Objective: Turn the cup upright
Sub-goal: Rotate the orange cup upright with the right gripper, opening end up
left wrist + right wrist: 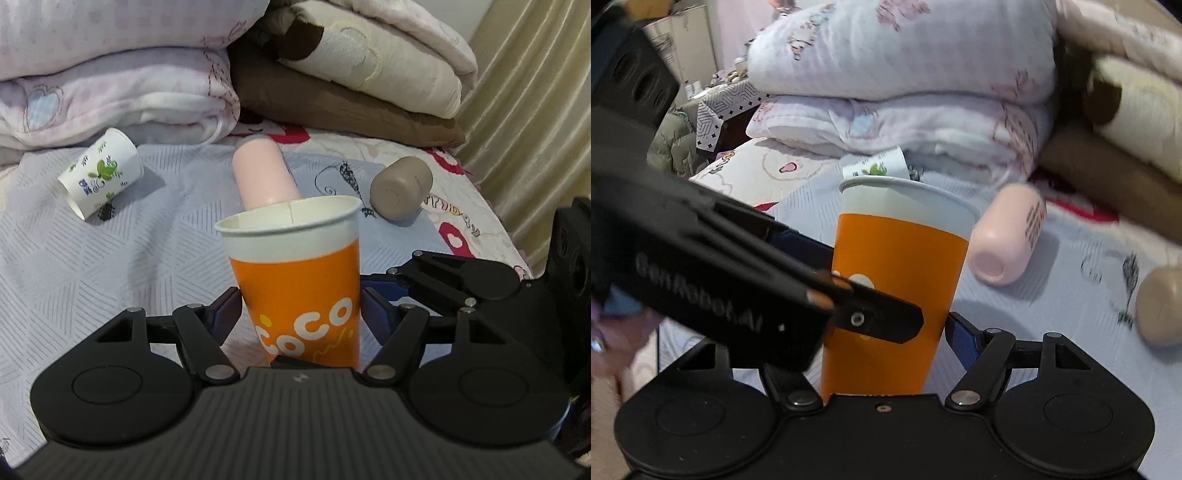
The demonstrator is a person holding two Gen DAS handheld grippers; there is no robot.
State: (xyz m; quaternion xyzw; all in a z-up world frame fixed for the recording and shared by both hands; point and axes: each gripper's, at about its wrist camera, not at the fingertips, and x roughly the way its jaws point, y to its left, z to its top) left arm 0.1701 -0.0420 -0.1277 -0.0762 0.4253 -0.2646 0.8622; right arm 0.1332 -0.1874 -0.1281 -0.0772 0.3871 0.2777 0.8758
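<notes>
Both the left gripper [299, 306] and right gripper [890, 325] clasp the upright orange cup [295, 280]; uneven release on the soft bed [147, 258] could topple it.

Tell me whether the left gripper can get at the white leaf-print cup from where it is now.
Probably not yet: the left gripper has the orange cup between its fingers. The white cup lies on its side across open bedspread, otherwise unobstructed.

Cup [295, 280]: orange body, white band at rim, white "CoCo" lettering. Small paper cup [101, 173]: white, green leaf print, blue marks. Tumbler [264, 173]: pale pink. Second tumbler [400, 188]: taupe. Bed cover [110, 258]: pale lavender-grey with hatched line pattern. Folded quilts [122, 74]: white-lilac, faint pink print. Blanket [332, 99]: brown.
</notes>
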